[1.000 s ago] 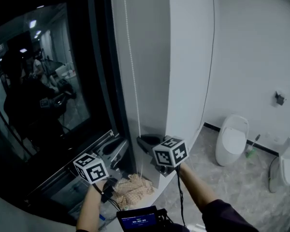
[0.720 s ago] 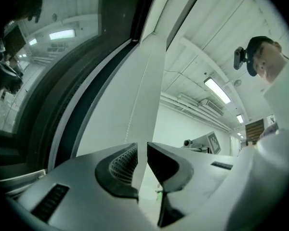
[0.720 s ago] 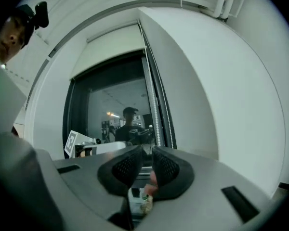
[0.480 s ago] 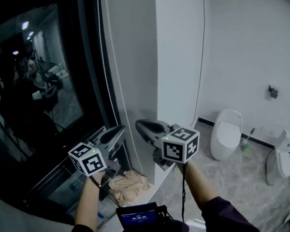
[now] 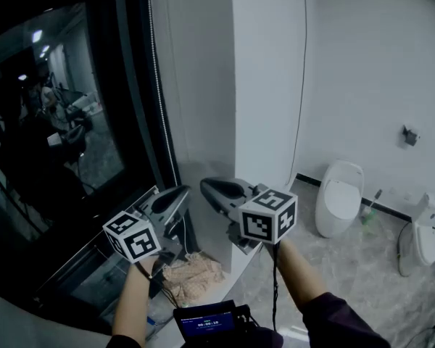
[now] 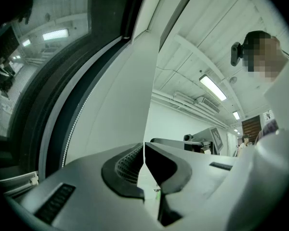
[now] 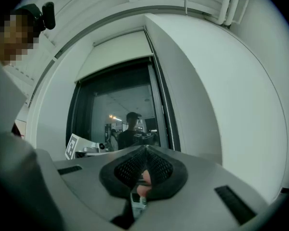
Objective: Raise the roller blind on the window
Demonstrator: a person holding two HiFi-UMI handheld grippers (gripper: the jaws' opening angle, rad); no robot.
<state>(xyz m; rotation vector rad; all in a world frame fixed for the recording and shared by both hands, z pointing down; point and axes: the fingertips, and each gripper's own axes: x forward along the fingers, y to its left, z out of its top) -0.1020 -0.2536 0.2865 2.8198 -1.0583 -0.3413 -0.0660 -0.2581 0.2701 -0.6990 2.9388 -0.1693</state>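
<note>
Head view: left gripper (image 5: 181,193) beside window frame (image 5: 134,85).

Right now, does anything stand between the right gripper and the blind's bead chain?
Nothing visible does. The bead chain runs along the window frame, just right of the right gripper, whose jaws are together and not on it.
</note>
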